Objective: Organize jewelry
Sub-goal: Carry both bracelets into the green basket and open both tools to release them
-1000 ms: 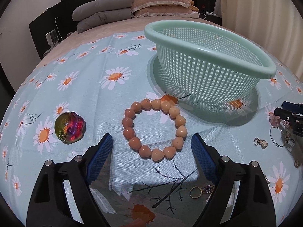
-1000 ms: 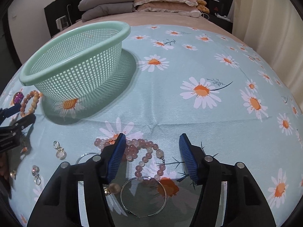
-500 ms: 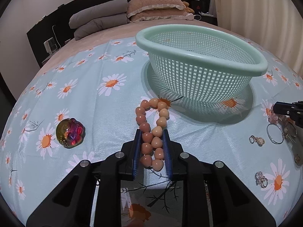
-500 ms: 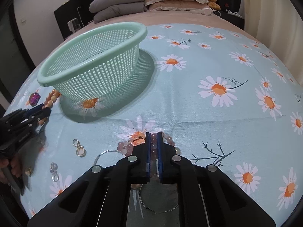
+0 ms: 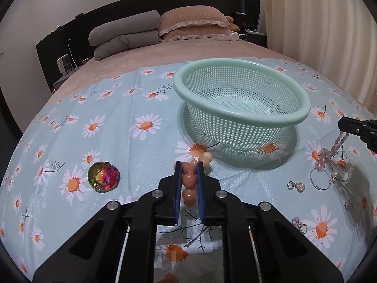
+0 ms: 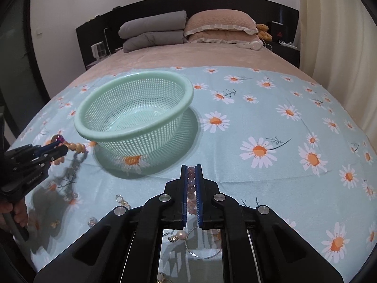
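My left gripper (image 5: pixel 188 164) is shut on a bracelet of large peach heart-shaped beads (image 5: pixel 189 180) and holds it raised above the daisy cloth; it also shows in the right wrist view (image 6: pixel 77 147). My right gripper (image 6: pixel 191 167) is shut on a pink bead bracelet (image 6: pixel 191 184), which hangs from it in the left wrist view (image 5: pixel 329 153). A mint green mesh basket (image 5: pixel 240 108) stands empty between them, also in the right wrist view (image 6: pixel 134 120).
An iridescent round bead charm (image 5: pixel 103 176) lies at the left. Hoop earrings (image 5: pixel 320 181) and small rings and earrings (image 5: pixel 295 185) lie at the right. Pillows (image 5: pixel 193 23) are at the bed's head, curtains at the right.
Both grippers closed on their bracelets and then lifted them off the cloth. The camera views rose, so the basket's inside now shows.
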`<state>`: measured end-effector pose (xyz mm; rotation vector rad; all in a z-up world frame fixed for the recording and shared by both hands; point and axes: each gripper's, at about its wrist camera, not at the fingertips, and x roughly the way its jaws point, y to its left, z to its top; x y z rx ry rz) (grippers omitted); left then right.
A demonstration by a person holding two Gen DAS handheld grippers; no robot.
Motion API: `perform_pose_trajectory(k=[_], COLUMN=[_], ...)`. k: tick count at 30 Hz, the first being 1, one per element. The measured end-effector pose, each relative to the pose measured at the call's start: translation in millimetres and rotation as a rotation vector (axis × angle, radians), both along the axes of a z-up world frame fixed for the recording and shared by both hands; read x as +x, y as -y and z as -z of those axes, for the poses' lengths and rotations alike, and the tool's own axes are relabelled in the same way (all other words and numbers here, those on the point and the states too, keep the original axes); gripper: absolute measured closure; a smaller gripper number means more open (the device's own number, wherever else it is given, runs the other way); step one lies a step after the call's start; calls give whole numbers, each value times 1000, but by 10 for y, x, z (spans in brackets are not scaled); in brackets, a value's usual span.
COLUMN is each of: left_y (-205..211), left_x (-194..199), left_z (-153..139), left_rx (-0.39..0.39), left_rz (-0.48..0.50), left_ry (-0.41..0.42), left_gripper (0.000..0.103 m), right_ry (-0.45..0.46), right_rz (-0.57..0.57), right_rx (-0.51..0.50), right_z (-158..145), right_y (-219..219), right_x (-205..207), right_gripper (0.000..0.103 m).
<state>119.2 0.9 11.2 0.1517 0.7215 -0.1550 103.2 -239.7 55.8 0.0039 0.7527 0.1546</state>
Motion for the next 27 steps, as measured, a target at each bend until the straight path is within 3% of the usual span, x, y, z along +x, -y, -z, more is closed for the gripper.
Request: perform_pose_trajectory(k=[5, 14, 22, 27], left_y=[23, -24, 11, 147], left_x=[-73, -91, 32, 204], left_z=[-123, -581, -1168, -1336], left_rx=[34, 15, 10, 20], left_rz=[19, 23, 99, 141], left_ry=[14, 67, 148, 179], left_gripper=[91, 91, 91, 91], right_ry=[33, 138, 228, 263], right_rz=[-25, -68, -113, -135], right_rx=[-12, -50, -87, -89], right_z=[-213, -860, -1414, -1644], right_y=[-65, -177, -349, -460], right_x=[23, 82, 228, 412], right_gripper=[97, 97, 97, 97])
